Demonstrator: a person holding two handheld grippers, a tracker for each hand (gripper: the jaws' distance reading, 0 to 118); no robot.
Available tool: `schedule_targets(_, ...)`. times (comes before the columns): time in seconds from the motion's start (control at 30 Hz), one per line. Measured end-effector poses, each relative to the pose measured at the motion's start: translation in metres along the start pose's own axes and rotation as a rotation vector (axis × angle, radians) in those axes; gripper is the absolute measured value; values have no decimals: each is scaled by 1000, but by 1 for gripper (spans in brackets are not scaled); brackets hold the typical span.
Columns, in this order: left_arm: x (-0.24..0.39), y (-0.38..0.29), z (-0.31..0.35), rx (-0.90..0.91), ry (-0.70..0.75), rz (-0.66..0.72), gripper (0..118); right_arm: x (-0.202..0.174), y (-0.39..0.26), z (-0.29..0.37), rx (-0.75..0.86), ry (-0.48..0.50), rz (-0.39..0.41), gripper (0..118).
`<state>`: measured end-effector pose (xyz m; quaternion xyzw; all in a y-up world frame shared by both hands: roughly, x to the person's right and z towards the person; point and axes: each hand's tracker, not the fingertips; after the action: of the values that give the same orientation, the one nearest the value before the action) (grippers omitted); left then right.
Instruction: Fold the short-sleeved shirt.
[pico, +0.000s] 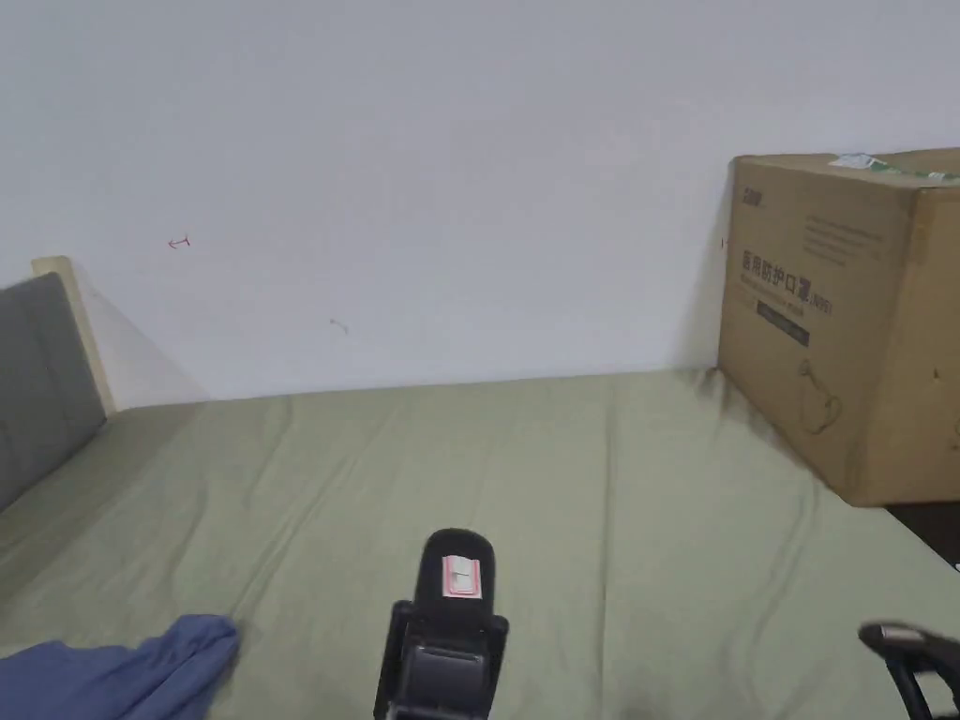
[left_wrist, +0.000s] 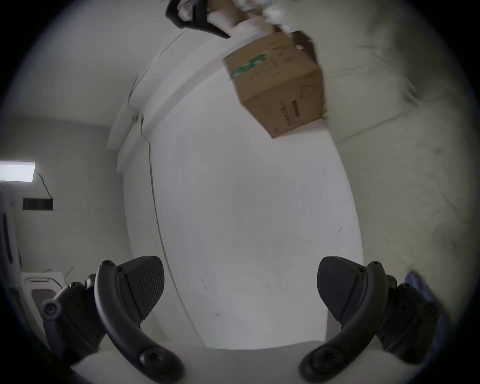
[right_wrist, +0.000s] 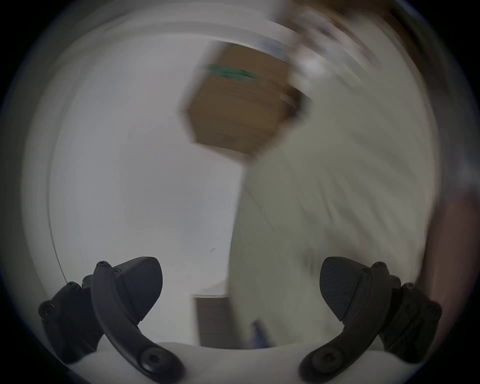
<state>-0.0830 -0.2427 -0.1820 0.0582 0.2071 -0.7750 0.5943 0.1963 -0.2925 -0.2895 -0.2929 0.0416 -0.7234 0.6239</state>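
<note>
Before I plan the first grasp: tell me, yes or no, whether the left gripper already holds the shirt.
No: in the left gripper view the left gripper is open with nothing between its fingers, and the blue shirt lies on the bed.

Head view faces wall across bed; both gripper views, rolled sideways, share its cardboard box (pico: 844, 319).

Cardboard box (pico: 844, 319) w/ green tape stands at rt on bed (pico: 562, 487), against white wall (pico: 422, 187). Olive sheet wrinkled. Grey headboard (pico: 42, 375) at lt.
</note>
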Motion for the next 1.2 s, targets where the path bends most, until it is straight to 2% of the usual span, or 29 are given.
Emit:
schedule_targets(0.03,-10,-3,-1,-60,-78,271,116,6,3,-1,-11,-28,-12,118)
schedule_targets(0.07,-23,-6,-7,-132,-142,480,117,9,5,0,2,-35,43,118)
schedule_targets(0.13,-44,-23,-26,-288,-233,844,117,-11,5,4,88,46,316,118)
schedule_targets(0.17,-43,-43,-35,-354,-255,1033,117,-26,0,7,140,92,482,118)
schedule_targets(0.23,-48,-74,-45,-437,-275,1429,117,-57,-26,15,227,204,950,118)
schedule_targets(0.3,-37,-99,-35,-437,-174,1771,116,-67,-64,22,375,288,1542,118)
schedule_targets(0.33,-30,-103,-26,-398,-99,1824,116,-67,-87,20,486,279,1784,118)
schedule_targets(0.37,-25,-104,-18,-357,-19,1797,116,-59,-102,19,595,250,1960,118)
schedule_targets(0.4,-22,-99,-13,-366,33,1683,116,-52,-111,19,666,251,2028,118)
schedule_targets(0.43,-20,-88,-8,-389,46,1584,117,-48,-116,21,673,277,2036,118)
schedule_targets(0.5,-17,-83,-8,-385,-14,1480,117,-44,-119,19,565,300,1949,118)
schedule_targets(0.57,-16,-78,-7,-349,-73,1502,117,-42,-123,16,512,285,1855,118)
schedule_targets(0.63,-17,-78,-4,-343,-69,1536,117,-42,-116,13,490,278,1814,118)
schedule_targets(0.8,-19,-83,-6,-365,-89,1626,117,-44,-114,13,488,270,1826,118)
schedule_targets(0.9,-18,-83,-8,-397,-86,1626,117,-47,-110,16,451,288,1802,118)
schedule_targets(1.07,-18,-85,-7,-395,-79,1638,118,-52,-108,13,429,243,1763,118)
schedule_targets(1.2,-19,-86,-8,-399,-98,1634,118,-56,-102,16,394,259,1747,118)
